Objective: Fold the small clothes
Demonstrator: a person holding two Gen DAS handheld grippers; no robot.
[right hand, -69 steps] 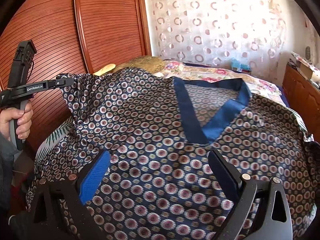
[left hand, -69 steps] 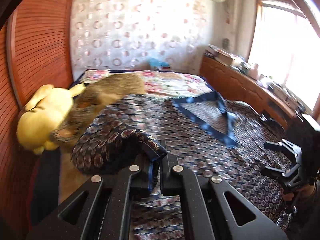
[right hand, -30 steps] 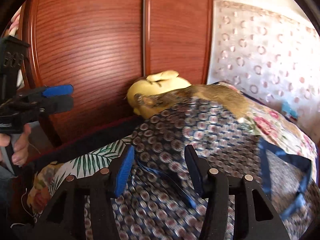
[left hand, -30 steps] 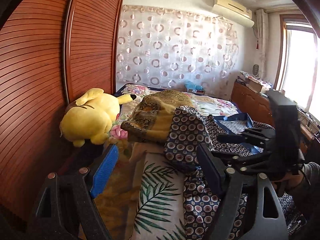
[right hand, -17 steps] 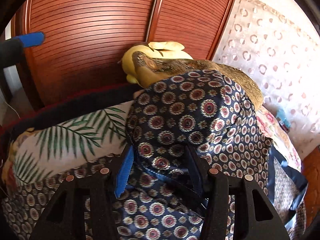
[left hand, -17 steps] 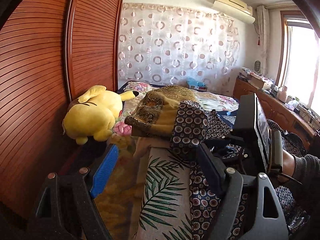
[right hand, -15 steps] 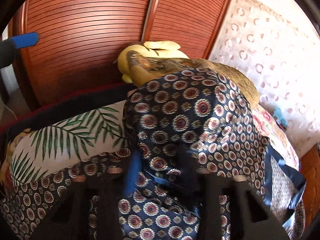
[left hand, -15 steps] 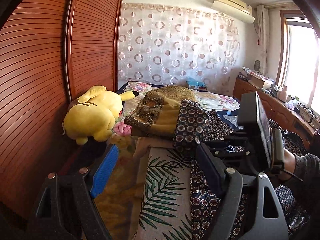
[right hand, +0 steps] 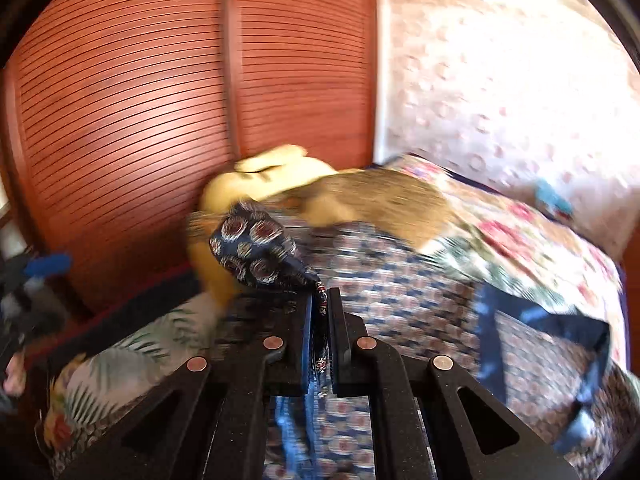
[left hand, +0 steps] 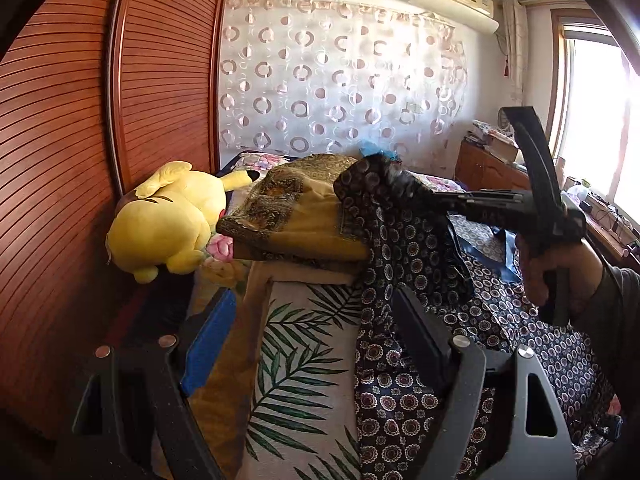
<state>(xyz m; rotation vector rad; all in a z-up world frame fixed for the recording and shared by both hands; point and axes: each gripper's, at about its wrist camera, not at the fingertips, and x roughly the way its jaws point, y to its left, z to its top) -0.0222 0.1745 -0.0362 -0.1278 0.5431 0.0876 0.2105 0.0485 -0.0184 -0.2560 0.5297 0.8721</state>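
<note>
The right gripper [right hand: 319, 304] is closing its fingers [right hand: 339, 320] on a fold of the patterned garment [right hand: 256, 250], and the cloth is showing pinched in the narrow slit between the two pads. A bunched corner of that fabric is sticking out past the fingertips toward eleven o'clock, and more of it is hanging down below the pads toward six. In the left wrist view the same gripper [left hand: 394, 180] is reaching in from three o'clock, gripped by the person's right hand [left hand: 560, 268], and is lifting the garment's [left hand: 400, 248] corner above the bed [left hand: 304, 360]; the rest is draping down and spreading toward four o'clock.

The left gripper [left hand: 312, 332] is holding its fingers [left hand: 208, 340] spread wide and pinching nothing. The leaf-print bed cover is lying in the gap between them, while the garment's hanging edge is passing just beside the right-hand finger, at about one o'clock from the gap.

Farther out, a folded yellow-brown blanket [left hand: 296, 216] is resting at twelve o'clock, a yellow plush toy [left hand: 168, 220] is lying at ten beside the slatted wooden doors [left hand: 80, 160], and a circle-patterned curtain [left hand: 340, 80] is hanging behind
</note>
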